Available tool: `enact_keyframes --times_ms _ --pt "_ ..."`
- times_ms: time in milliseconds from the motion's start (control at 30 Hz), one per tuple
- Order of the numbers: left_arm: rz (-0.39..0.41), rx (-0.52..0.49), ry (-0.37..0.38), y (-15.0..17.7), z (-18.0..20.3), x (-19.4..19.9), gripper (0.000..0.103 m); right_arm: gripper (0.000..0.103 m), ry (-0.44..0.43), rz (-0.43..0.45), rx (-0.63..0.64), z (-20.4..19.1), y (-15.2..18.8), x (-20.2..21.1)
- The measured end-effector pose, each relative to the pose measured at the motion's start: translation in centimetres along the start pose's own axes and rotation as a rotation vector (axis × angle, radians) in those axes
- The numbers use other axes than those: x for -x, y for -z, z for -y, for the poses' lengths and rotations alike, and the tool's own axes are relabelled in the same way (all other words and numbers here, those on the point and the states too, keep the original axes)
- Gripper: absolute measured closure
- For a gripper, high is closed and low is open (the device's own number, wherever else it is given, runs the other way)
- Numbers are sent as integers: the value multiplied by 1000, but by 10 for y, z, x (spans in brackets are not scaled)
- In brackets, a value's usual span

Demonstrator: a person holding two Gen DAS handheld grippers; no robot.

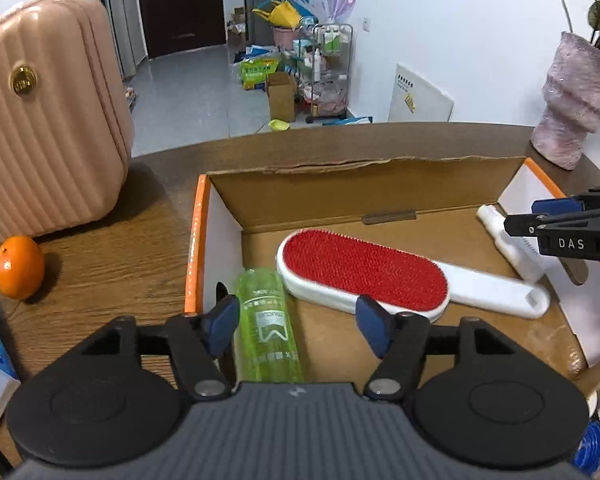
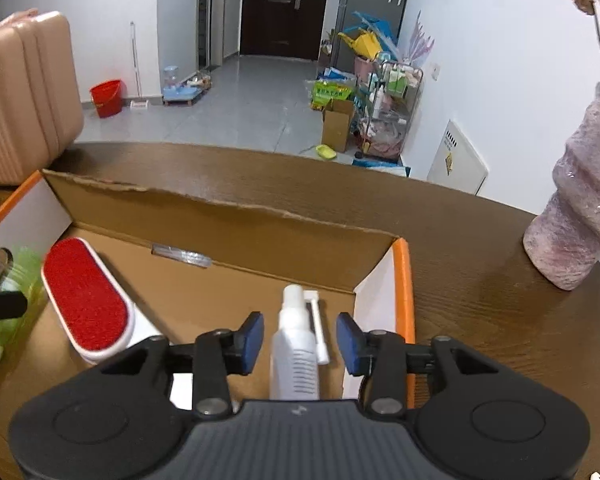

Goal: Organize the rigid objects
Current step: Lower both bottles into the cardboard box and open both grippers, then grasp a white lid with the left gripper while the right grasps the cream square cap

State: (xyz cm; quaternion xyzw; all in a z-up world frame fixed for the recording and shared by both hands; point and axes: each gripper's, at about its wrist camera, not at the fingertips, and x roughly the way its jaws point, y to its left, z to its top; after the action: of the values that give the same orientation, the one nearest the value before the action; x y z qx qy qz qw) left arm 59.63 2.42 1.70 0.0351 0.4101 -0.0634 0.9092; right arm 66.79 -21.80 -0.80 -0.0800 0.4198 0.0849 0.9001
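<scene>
White spray bottle (image 2: pixel 296 354) lies flat at the box's (image 2: pixel 405 280) 3 o'clock end between my right gripper's (image 2: pixel 300 338) spread-open fingers, looks light, stiff and slick, so I'd pinch the ribbed body, not the nozzle; left gripper (image 1: pixel 298 326) open over the green bottle (image 1: pixel 266 320).

Left gripper (image 1: pixel 298 326): jaws spread wide, blue pads (image 1: pixel 220 322) apart, nothing clamped, pointing forward and down. Right gripper (image 2: pixel 300 340): jaws likewise wide, pads (image 2: pixel 350 342) apart, gripping nothing, angled forward and down.
</scene>
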Motion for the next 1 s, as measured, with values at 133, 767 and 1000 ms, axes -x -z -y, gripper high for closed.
enact_keyframes --times_ms 133,767,1000 --pt "34 4 8 0 2 25 31 51 -7 42 -15 4 4 16" --pt "322 46 -28 183 45 220 18 29 -166 361 -32 -8 168 239" --pt "360 128 -51 280 57 259 13 24 -172 460 -65 -38 289 287"
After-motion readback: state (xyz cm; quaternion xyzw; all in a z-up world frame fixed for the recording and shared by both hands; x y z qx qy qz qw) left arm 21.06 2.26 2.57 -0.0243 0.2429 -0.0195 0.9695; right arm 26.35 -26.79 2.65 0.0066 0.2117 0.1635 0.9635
